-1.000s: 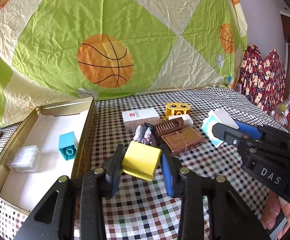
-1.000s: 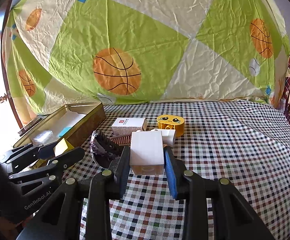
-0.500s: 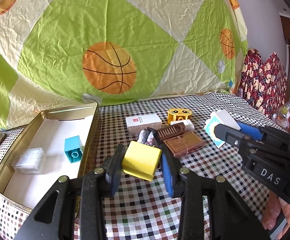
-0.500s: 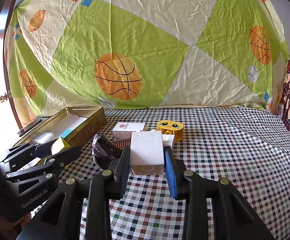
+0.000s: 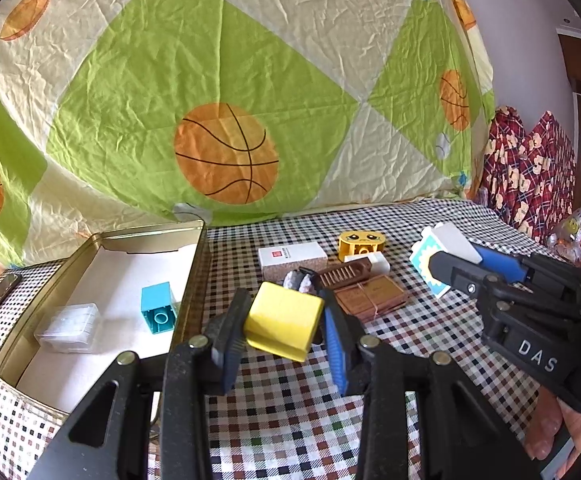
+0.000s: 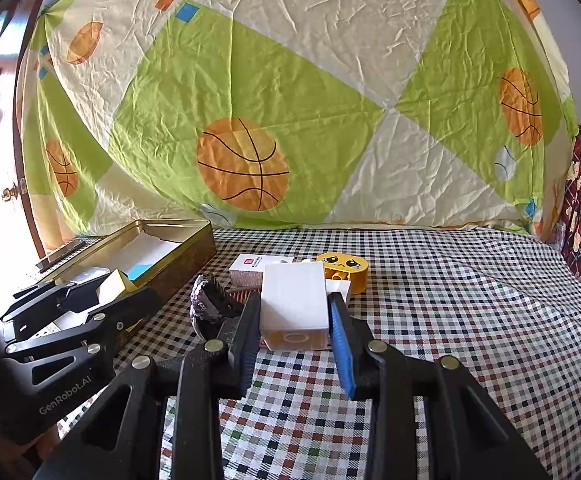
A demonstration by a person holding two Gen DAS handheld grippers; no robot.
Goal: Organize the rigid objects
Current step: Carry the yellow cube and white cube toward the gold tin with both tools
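Only left view shows teal block (image 5: pixel 158 307).

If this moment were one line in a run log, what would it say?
left claw: shut on yellow block | right claw: shut on white block | tin: holds teal block, clear box

An open tin (image 5: pixel 194 264) is set at the left of the table (image 5: pixel 430 360), with a building brick (image 5: pixel 157 307) and a clear case (image 5: pixel 70 322) lying inside it, the case nearer and to the left of the brick. To the right of the tin, a cluster is laid out on the table: a flat box (image 5: pixel 292 255) at the back, a face block (image 5: pixel 361 243) to its right, and a comb (image 5: pixel 344 274) and a flat packet (image 5: pixel 372 298) in front of these. A block (image 5: pixel 284 320) is held between the fingers of the left gripper (image 5: pixel 280 336) just right of the tin's near wall, and a carton-shaped block (image 6: pixel 294 300) is held in the right gripper (image 6: pixel 294 338) in front of the cluster, right of the left gripper.
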